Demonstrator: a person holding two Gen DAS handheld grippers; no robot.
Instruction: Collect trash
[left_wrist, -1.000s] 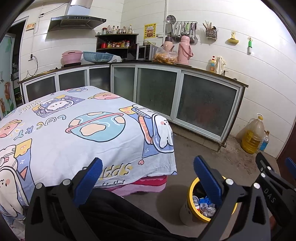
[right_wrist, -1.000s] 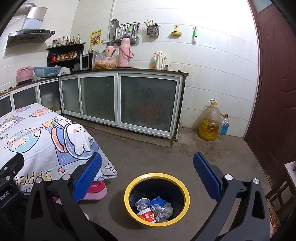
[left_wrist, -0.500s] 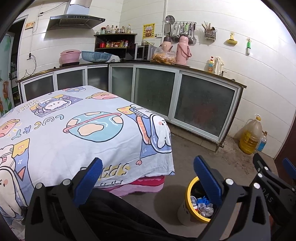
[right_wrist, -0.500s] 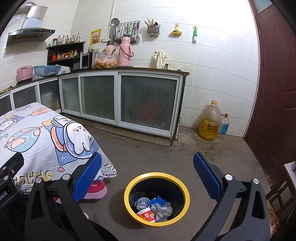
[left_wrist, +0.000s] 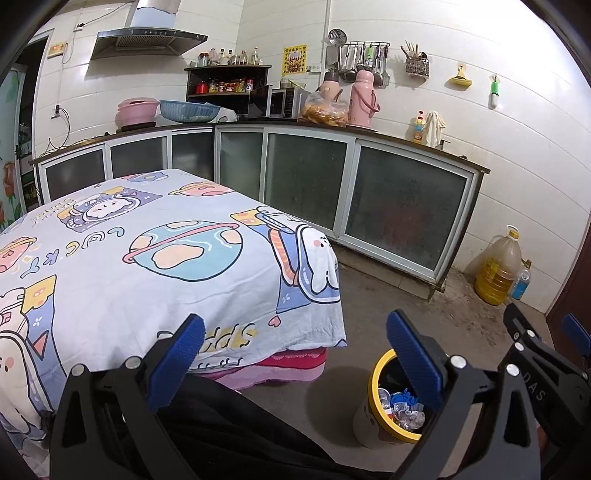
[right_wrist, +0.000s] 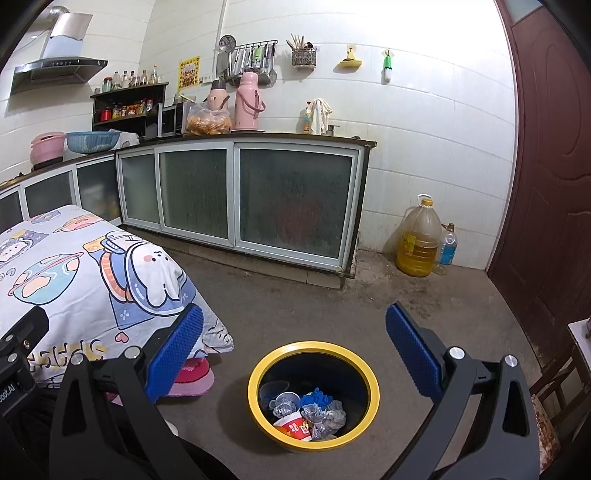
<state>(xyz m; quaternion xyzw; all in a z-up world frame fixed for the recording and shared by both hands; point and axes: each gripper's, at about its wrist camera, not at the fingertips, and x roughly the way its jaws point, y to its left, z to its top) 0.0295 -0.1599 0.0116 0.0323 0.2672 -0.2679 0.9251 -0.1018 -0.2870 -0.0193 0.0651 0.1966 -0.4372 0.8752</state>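
A yellow-rimmed bin (right_wrist: 375, 384) stands on the concrete floor, holding crumpled foil, a blue glove and a red cup (right_wrist: 295, 427). It also shows in the left wrist view (left_wrist: 373, 373), low right. My right gripper (right_wrist: 295, 350) is open and empty, held above and just before the bin. My left gripper (left_wrist: 295, 354) is open and empty, over the near corner of the table with the cartoon cloth (left_wrist: 147, 258). The right gripper's body (left_wrist: 546, 369) shows at the left view's right edge.
Glass-fronted kitchen cabinets (right_wrist: 258, 206) run along the back wall. An oil jug (right_wrist: 419, 240) and a small bottle (right_wrist: 447, 247) stand by the dark red door (right_wrist: 546, 184). A pink cloth (right_wrist: 192, 376) lies under the table's corner. A chair edge (right_wrist: 561, 387) is at the right.
Both grippers stay open and empty. The left view has shifted slightly, so the table and bin sit a little further left and lower. The right view is almost unchanged.
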